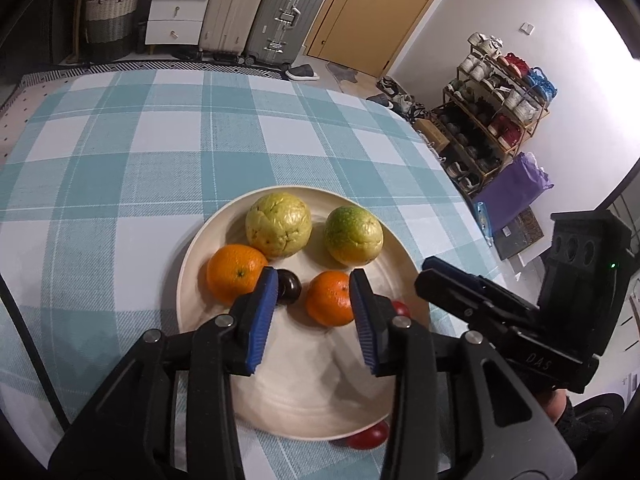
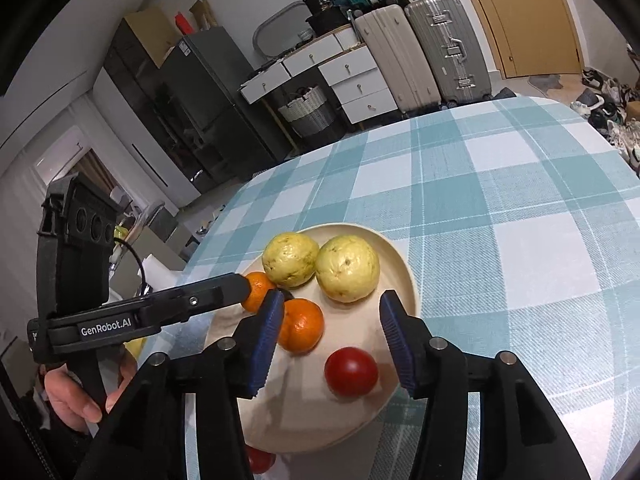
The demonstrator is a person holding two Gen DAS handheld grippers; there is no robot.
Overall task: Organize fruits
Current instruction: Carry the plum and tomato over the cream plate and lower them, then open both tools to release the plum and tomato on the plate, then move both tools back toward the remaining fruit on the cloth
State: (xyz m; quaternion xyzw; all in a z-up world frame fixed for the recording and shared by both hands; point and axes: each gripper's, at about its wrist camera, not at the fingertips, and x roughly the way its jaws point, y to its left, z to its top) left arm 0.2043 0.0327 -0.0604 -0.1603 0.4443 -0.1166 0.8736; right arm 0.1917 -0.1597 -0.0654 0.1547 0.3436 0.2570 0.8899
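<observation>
While both my left hand-held gripper [image 1: 316, 312] and right hand-held gripper [image 2: 330, 334] hover part-open and empty over the round cream plate [image 2: 404, 276] on the checked desk [image 2: 500, 200], the glossy red tomato [image 2: 351, 371] near its rim could roll off if nudged.

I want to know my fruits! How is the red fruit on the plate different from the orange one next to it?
The red fruit looks smooth and shiny; the orange fruit looks dull, with a small dimple on top. The red fruit lies alone near the plate's front; the orange fruit sits beside other fruit. Both are round and on the plate.
</observation>
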